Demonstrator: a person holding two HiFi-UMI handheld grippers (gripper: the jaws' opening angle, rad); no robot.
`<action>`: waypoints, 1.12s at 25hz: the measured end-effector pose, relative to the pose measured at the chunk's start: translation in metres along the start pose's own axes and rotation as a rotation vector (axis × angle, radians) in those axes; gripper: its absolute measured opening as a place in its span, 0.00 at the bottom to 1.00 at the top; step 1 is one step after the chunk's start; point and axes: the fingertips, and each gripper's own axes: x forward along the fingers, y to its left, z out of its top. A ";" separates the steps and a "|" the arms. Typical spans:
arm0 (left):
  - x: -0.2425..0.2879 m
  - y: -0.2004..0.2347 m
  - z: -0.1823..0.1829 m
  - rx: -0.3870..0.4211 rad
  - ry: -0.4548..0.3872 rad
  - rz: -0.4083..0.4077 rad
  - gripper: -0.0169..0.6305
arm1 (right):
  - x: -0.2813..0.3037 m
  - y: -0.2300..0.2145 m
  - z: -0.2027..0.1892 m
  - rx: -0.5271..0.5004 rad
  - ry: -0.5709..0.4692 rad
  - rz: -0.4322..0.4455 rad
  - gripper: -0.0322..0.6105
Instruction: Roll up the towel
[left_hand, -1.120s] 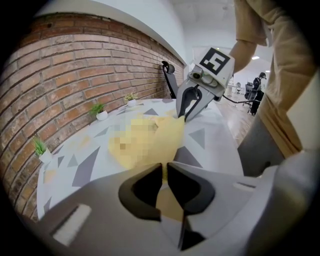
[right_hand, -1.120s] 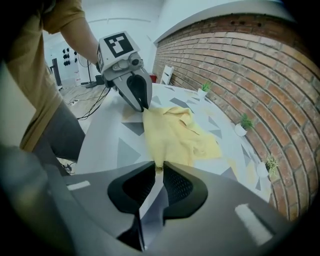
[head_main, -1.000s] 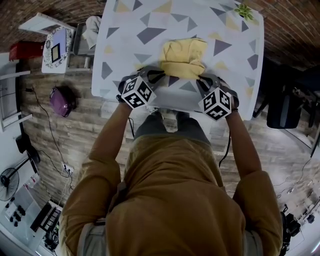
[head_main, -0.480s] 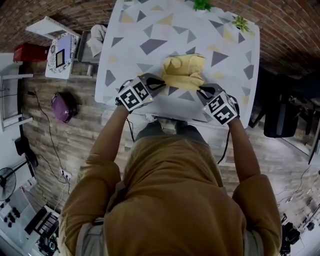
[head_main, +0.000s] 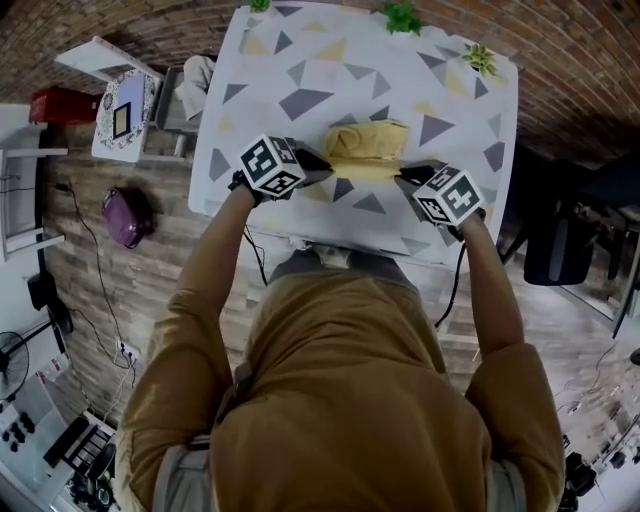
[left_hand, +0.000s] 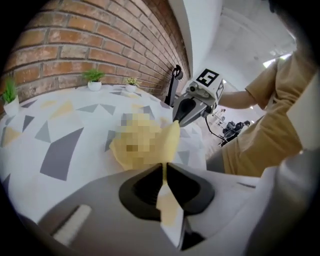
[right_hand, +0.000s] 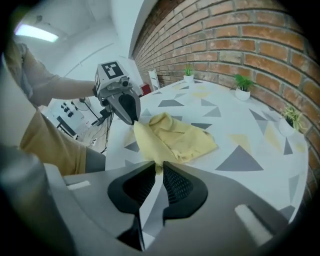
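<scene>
A yellow towel (head_main: 366, 145) lies crumpled on the white table (head_main: 300, 60) with grey and yellow triangles. Its near edge is lifted and stretched between the two grippers. My left gripper (head_main: 322, 167) is shut on the towel's left near corner (left_hand: 164, 161), and the cloth runs thin between the pads. My right gripper (head_main: 404, 181) is shut on the right near corner (right_hand: 159, 166). From the right gripper view the towel (right_hand: 175, 137) sags from the left gripper (right_hand: 131, 118) down to a heap on the table. Part of the towel in the left gripper view is covered by a mosaic patch.
Small potted plants (head_main: 403, 15) stand along the table's far edge by the brick wall (left_hand: 85, 40). A chair (head_main: 185, 75) stands at the table's left side, a purple bag (head_main: 124, 210) lies on the wooden floor, and a dark chair (head_main: 560, 235) is at the right.
Both grippers have lifted and rolled with the towel's near edge, carrying it away from the table's front edge. The towel has bunched up shorter.
</scene>
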 end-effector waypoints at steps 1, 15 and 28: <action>0.001 0.004 0.001 -0.022 0.001 -0.015 0.16 | 0.002 -0.005 0.001 0.018 0.004 0.013 0.13; 0.002 0.055 0.021 -0.035 0.021 0.138 0.17 | 0.016 -0.049 0.011 0.142 0.001 0.000 0.13; 0.007 0.072 0.023 0.153 0.031 0.453 0.33 | 0.030 -0.059 0.010 -0.030 0.011 -0.319 0.23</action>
